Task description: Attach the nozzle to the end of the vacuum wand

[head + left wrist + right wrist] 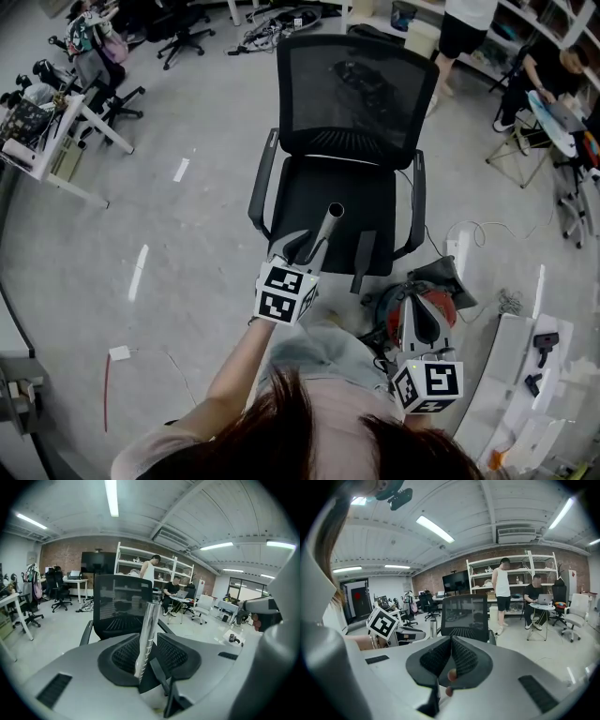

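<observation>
In the head view a bare metal vacuum wand (326,228) slants up from my left gripper (305,247) over the seat of a black office chair (349,103). In the left gripper view the wand (146,630) stands between the jaws, close to the left pad, with a gap on its right; the left gripper (149,641) is open. A dark grey narrow piece (363,262), perhaps the nozzle, lies at the seat's front edge. My right gripper (422,349) hangs low on the right by the red vacuum body (424,314). In its own view the right gripper (451,644) is shut, pads meeting.
White desks and chairs (56,141) stand at the far left. People sit and stand by shelves (525,66) at the back right. A white bench with hand tools (544,342) lines the right edge, and cables (469,234) trail on the floor beside the chair.
</observation>
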Motion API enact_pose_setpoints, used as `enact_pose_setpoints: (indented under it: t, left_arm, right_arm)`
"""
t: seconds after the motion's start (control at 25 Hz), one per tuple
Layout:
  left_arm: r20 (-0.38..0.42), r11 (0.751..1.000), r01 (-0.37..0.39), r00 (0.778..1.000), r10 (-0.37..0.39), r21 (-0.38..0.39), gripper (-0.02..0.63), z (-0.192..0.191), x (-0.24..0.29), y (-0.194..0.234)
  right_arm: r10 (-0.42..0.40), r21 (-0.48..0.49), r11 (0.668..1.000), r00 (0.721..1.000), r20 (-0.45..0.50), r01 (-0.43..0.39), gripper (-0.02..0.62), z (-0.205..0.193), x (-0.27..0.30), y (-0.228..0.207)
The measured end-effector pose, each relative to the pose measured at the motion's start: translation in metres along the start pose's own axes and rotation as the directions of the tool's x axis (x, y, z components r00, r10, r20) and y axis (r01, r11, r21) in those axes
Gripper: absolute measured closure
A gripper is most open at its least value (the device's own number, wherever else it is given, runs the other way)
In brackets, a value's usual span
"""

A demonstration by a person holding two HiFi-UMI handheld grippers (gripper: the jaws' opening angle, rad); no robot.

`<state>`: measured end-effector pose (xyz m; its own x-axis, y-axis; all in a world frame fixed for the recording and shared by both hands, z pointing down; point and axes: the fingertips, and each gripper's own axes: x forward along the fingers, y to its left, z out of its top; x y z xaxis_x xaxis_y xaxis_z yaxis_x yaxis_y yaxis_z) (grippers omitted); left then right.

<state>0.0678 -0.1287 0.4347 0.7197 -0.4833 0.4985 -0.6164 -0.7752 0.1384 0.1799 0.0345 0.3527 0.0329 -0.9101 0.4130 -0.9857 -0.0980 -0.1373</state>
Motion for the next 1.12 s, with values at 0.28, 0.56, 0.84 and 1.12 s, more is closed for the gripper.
enact_pose_setpoints:
  t: [0.28,0.56,0.84,1.12]
  left_arm:
    - [-0.018,1.0,-0.006,1.0,0.006,0.013,0.482,-0.004,0.017,0.001]
    - [-0.04,1.0,-0.013,0.999,0.014,0.024,0.471,-0.009,0.03,0.0]
    - [-0.069,0.999,-0.028,0.997,0.03,0.039,0.46,-0.016,0.043,0.001]
    - [-0.089,0.998,-0.039,0.995,0.043,0.045,0.456,-0.022,0.053,0.0]
  right_arm:
    - [-0.016,0.014,1.0,1.0,-0.02,0.016,0.571,-0.01,-0.002,-0.012]
    - [-0.029,0.033,0.999,0.999,-0.041,0.03,0.571,-0.02,-0.006,-0.023]
    - [-0.042,0.057,0.997,0.997,-0.067,0.046,0.571,-0.031,-0.011,-0.034]
    - [-0.053,0.073,0.996,0.996,-0.079,0.058,0.571,-0.038,-0.015,-0.042]
